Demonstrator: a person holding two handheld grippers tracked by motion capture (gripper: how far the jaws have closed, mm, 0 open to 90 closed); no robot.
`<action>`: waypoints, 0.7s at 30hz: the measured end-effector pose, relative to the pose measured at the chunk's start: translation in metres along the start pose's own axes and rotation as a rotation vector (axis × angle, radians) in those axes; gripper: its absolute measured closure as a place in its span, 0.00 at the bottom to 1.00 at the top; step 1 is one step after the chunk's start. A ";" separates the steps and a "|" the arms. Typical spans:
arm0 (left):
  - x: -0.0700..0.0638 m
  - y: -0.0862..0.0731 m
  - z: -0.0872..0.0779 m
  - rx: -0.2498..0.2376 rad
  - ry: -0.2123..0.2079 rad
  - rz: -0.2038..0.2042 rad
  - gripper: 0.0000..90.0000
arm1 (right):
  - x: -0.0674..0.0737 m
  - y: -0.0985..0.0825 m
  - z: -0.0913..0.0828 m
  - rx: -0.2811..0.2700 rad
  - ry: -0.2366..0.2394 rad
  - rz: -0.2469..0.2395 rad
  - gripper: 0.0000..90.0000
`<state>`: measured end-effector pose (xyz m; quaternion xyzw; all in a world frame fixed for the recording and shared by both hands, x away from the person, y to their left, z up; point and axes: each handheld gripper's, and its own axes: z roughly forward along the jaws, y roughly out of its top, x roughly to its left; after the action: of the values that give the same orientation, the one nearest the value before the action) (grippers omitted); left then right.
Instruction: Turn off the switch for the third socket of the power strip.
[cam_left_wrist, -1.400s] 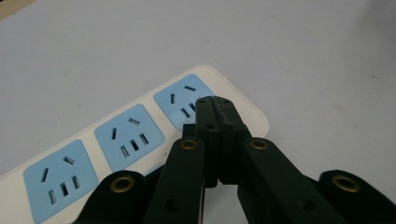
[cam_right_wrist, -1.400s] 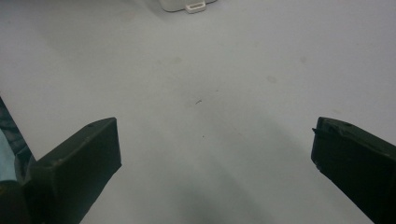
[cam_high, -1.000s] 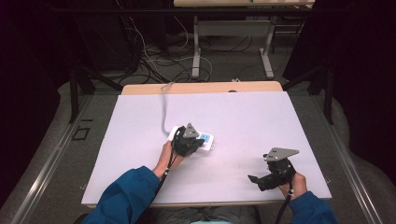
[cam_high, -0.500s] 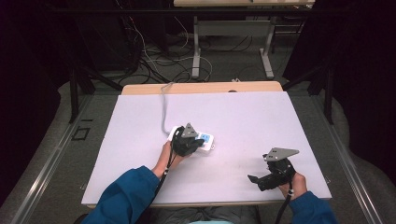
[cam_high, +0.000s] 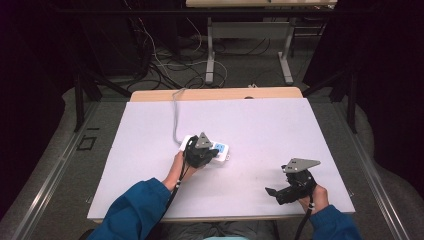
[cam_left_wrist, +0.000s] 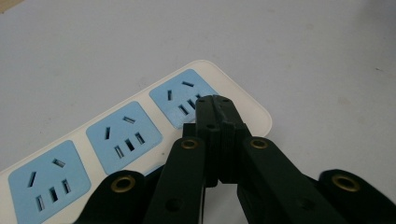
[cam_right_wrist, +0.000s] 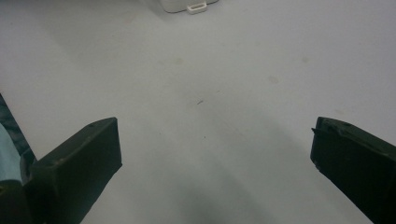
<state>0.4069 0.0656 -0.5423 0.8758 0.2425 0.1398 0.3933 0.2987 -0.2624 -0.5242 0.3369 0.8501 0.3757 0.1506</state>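
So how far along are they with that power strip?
Nothing looks done yet: all three blue sockets of the power strip are unoccupied. In hand: the left gripper, jaws shut, hangs over its end socket. The right gripper waits open above bare table. What follows isn't clear.

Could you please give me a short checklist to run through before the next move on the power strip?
1. Left gripper shut, tips over the power strip: ok.
2. Tips actually touching the end socket: cannot tell.
3. Sockets free of plugs: ok.
4. Right gripper open, nothing between its jaws: ok.
5. Right gripper apart from the strip, over the table: ok.
6. Strip's cord runs off the far edge, away from both hands: ok.
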 end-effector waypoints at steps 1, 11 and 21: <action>0.000 0.000 0.000 0.000 0.005 -0.001 1.00 | -0.001 0.000 0.000 0.003 0.003 -0.017 0.02; 0.000 -0.001 0.000 -0.005 0.006 -0.003 1.00 | 0.000 0.000 -0.001 0.007 0.003 -0.003 0.02; 0.000 -0.001 0.000 -0.007 0.008 -0.002 1.00 | 0.000 0.000 0.000 -0.005 0.002 -0.002 0.02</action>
<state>0.4067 0.0658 -0.5428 0.8736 0.2442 0.1439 0.3956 0.2987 -0.2625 -0.5241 0.3354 0.8497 0.3779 0.1506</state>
